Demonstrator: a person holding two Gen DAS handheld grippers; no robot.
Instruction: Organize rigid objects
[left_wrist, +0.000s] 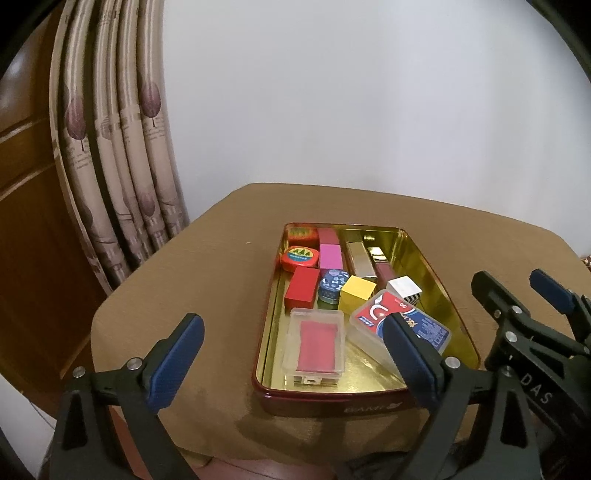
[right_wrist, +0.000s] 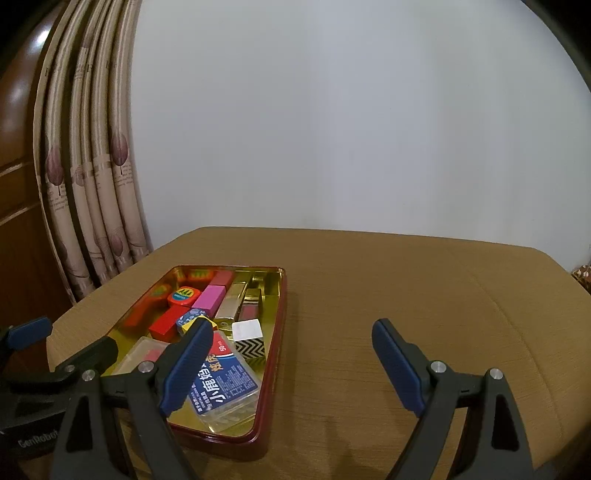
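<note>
Left wrist view: left tool (left_wrist: 291, 354) released, empty, poised above the near end of the tin tray (left_wrist: 436, 273) on the worktop (left_wrist: 207, 258). All visible blocks and cases lie inside; sorting looks nearly finished, next move likely straightening the clear case (left_wrist: 317, 343).

Right wrist view: right tool (right_wrist: 291, 369) released, empty, over bare worktop beside the tray; this side holds no stray objects.

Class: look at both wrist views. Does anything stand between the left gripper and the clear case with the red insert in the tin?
Nothing visible does. The left gripper is open and held above the tin's near end, and the clear case lies uncovered between its fingers in that view.
</note>
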